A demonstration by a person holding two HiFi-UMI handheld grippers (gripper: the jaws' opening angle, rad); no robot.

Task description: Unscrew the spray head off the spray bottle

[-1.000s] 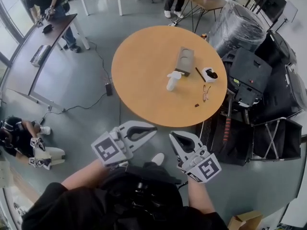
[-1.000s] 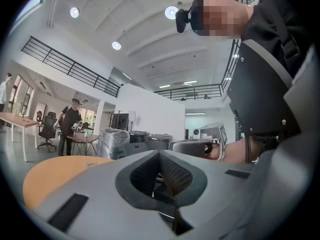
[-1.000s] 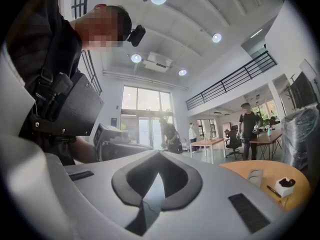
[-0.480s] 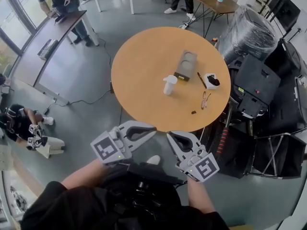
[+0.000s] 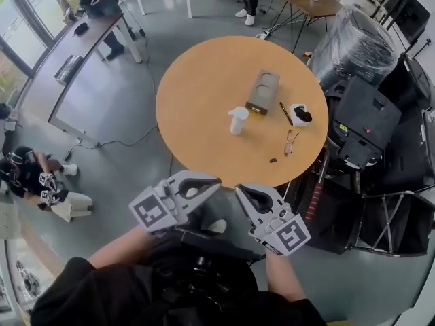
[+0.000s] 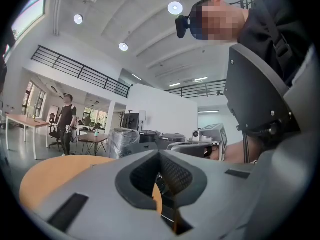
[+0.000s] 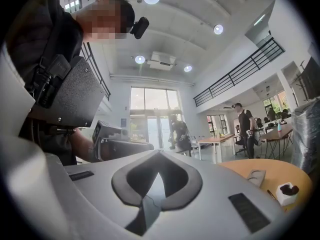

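Note:
The white spray bottle (image 5: 237, 119) stands upright near the middle of the round orange table (image 5: 197, 80). Both grippers hang in front of my body, off the table's near edge and well short of the bottle. My left gripper (image 5: 216, 180) is shut with nothing in it, its tip pointing toward the table. To its right, my right gripper (image 5: 239, 191) is also shut and empty. In the left gripper view the pads (image 6: 167, 176) meet, with the table (image 6: 50, 169) beyond. The right gripper view shows its pads (image 7: 170, 181) closed together. Neither gripper view shows the bottle.
On the table behind the bottle lie a grey moulded tray (image 5: 263, 92), a pen (image 5: 283, 113), a small white box (image 5: 298, 114) and a pair of glasses (image 5: 291, 142). Black cases and stands (image 5: 367, 128) crowd the right side. A cable (image 5: 129, 141) runs across the floor at the left.
The table has drawn slightly nearer and shifted in the head view as I moved toward it. Both grippers came along side by side and stayed shut.

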